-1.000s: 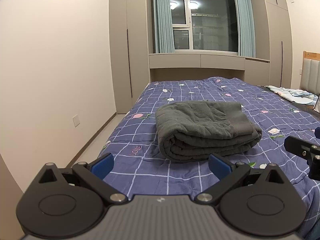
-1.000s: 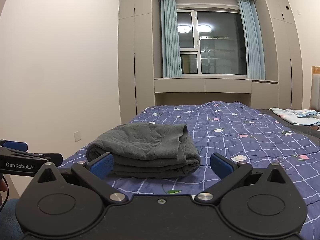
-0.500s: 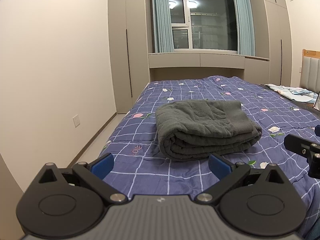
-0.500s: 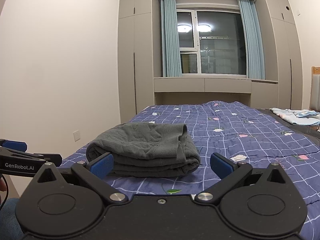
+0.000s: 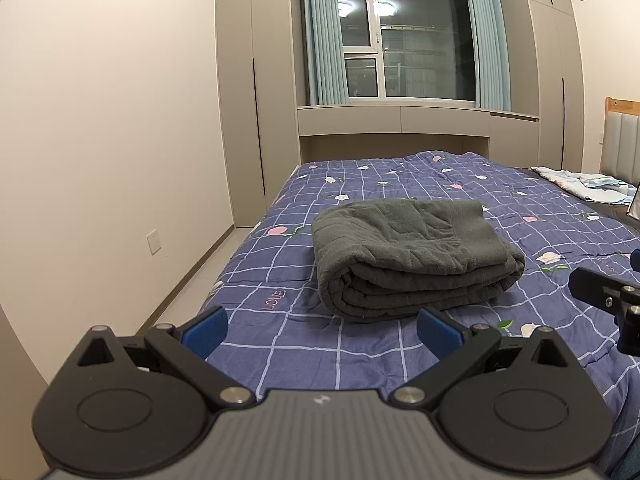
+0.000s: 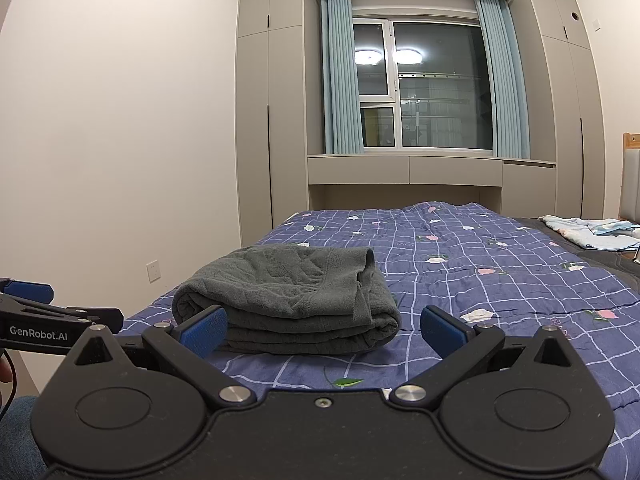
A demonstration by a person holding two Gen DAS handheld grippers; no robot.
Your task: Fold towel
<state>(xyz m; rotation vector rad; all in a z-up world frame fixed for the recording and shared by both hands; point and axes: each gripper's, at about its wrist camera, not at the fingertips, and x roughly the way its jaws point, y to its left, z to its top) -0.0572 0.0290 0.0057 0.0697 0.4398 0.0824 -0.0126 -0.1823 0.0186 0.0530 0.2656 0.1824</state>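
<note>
A dark grey towel (image 5: pixel 408 256) lies folded in a thick bundle on the blue checked bedspread (image 5: pixel 540 216), its rounded fold facing me. My left gripper (image 5: pixel 320 330) hovers short of the towel's near edge, open, with nothing between its blue pads. In the right wrist view the same towel (image 6: pixel 288 296) sits left of centre, and my right gripper (image 6: pixel 322 330) is open and empty just in front of it. Part of the right gripper (image 5: pixel 604 296) shows at the left view's right edge; the left gripper (image 6: pixel 44 316) shows at the right view's left edge.
A pale blue cloth (image 5: pixel 584 186) lies near the headboard (image 5: pixel 622 140) at the right. Floor (image 5: pixel 188 292) and a wall with a socket (image 5: pixel 154 240) run along the bed's left side. Wardrobes and a curtained window (image 6: pixel 416 88) stand beyond the bed.
Both views have shifted only slightly; the towel sits a touch higher in the left wrist view. Both grippers stay open and the towel has not moved.
</note>
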